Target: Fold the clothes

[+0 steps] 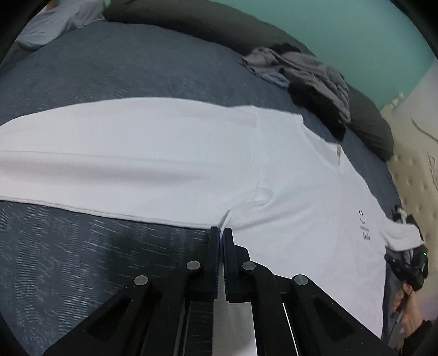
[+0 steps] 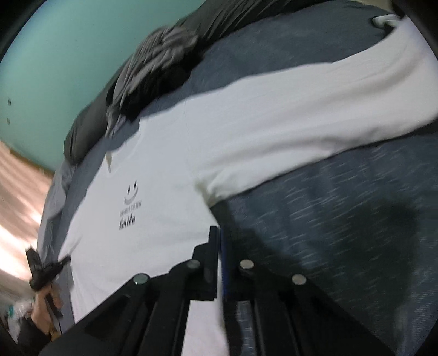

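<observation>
A white long-sleeved shirt with a small smiley print lies spread flat on the dark blue bedcover. My left gripper is shut on the shirt's side edge at the armpit, and one sleeve runs off to the left. In the blurred right wrist view the shirt shows its other sleeve stretching right. There my right gripper is shut at the opposite armpit edge. Each view catches the other gripper held in a hand: the right one and the left one, both with white cloth drawn to them.
A heap of grey and black clothes lies behind the shirt, against a dark bolster along the teal wall. More pale cloth sits at the far left corner. A padded cream headboard borders the bed on the right.
</observation>
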A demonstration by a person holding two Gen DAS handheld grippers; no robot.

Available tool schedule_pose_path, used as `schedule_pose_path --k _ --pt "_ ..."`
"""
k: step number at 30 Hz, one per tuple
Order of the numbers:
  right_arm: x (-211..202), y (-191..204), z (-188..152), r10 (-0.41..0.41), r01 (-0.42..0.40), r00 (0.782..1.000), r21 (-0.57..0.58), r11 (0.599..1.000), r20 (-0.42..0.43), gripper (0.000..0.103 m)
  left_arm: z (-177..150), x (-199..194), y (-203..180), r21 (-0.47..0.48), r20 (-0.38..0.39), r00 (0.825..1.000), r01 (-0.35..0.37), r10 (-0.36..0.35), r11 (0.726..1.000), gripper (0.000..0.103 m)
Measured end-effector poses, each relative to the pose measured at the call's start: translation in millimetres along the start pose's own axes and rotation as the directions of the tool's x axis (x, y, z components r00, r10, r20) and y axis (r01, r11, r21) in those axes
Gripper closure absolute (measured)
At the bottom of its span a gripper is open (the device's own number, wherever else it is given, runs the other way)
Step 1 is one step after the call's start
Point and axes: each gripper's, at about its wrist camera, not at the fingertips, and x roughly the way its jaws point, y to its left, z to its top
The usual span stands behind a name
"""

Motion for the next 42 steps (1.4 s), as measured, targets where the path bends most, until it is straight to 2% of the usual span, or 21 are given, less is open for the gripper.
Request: schedule_pose_path --k 5,10,12,14,15,16,18,23,26,31,35,36,37,38,39,42 --pt "6.3 -4.8 -2.8 -0.031 0.031 0.999 0.010 0.999 -0.021 0.102 -1.5 14.0 6.9 -0.025 -0.044 0.999 -0.014 0.013 1.000 0.101" --pt "12.0 -3.7 2.8 -0.022 0.024 0.999 0.030 0.999 -0.047 0.101 2.8 12.6 9.7 -0.011 -0.086 0.996 0.020 -0.021 1.000 0.097" --pt "5.5 -6.8 4.1 -0.044 0.046 0.998 0.042 0.998 -0.048 0.098 2.4 1.5 14.7 -0.028 -0.090 0.995 0.040 -0.042 0.999 0.082" --pt "-5.9 -10.3 2.4 -0.042 0.045 0.998 0.054 0.998 -0.053 0.096 -2.2 -13.7 20.2 -0.030 -0.096 0.995 0.037 -0.040 0.999 0.073" --pt "-11.4 -10.9 -0.9 -0.035 0.038 0.997 0.053 0.998 -0.061 0.089 -6.5 -21.4 23.0 -0.032 -0.106 0.993 0.043 -0.046 0.999 0.073" --pt "-15.5 -9.8 -6.8 -0.027 0.031 0.997 0.046 0.998 -0.075 0.077 -10.8 -29.1 25.8 -0.034 -0.116 0.992 0.050 -0.053 0.998 0.073" --pt "-23.7 -7.6 -18.7 -0.011 0.015 0.995 0.030 0.999 -0.103 0.067 -22.7 -42.6 29.8 -0.027 -0.143 0.988 0.061 -0.065 0.998 0.072" --pt "-44.1 -2.1 -48.2 0.026 -0.027 0.985 -0.006 1.000 -0.172 0.067 -68.8 -64.4 33.2 0.016 -0.228 0.970 0.092 -0.086 0.996 0.069" --pt "-54.5 -0.3 -67.2 0.044 -0.049 0.976 -0.019 0.999 -0.215 0.067 -95.1 -63.3 32.1 -0.001 -0.258 0.958 0.130 -0.126 0.992 0.068" --pt "-56.3 -8.5 -104.2 0.054 -0.052 0.965 0.014 0.999 -0.255 0.066 -130.7 -55.0 27.5 0.005 -0.287 0.947 0.150 -0.142 0.989 0.068" --pt "-59.1 -10.9 -119.4 0.063 -0.058 0.964 0.027 0.998 -0.258 0.066 -140.4 -56.8 28.1 -0.015 -0.280 0.947 0.161 -0.159 0.987 0.070" --pt "-59.7 -10.1 -120.5 0.066 -0.063 0.965 0.023 0.998 -0.253 0.066 -141.4 -58.0 25.7 0.002 -0.284 0.947 0.155 -0.148 0.988 0.084" --pt "-60.3 -9.2 -121.6 0.070 -0.067 0.966 0.018 0.998 -0.249 0.070 -141.3 -58.5 23.8 0.016 -0.286 0.948 0.149 -0.139 0.989 0.095" --pt "-60.6 -8.5 -122.6 0.071 -0.070 0.967 0.015 0.997 -0.243 0.078 -141.0 -59.3 24.2 0.016 -0.284 0.949 0.144 -0.133 0.989 0.101" --pt "-61.0 -8.4 -123.2 0.068 -0.067 0.970 0.014 0.998 -0.235 0.099 -140.8 -60.0 24.7 0.016 -0.282 0.951 0.139 -0.129 0.990 0.101" --pt "-67.5 -9.2 -122.1 0.057 -0.058 0.979 0.002 0.998 -0.197 0.101 -140.0 -62.3 26.2 0.014 -0.276 0.954 0.122 -0.114 0.992 0.101"
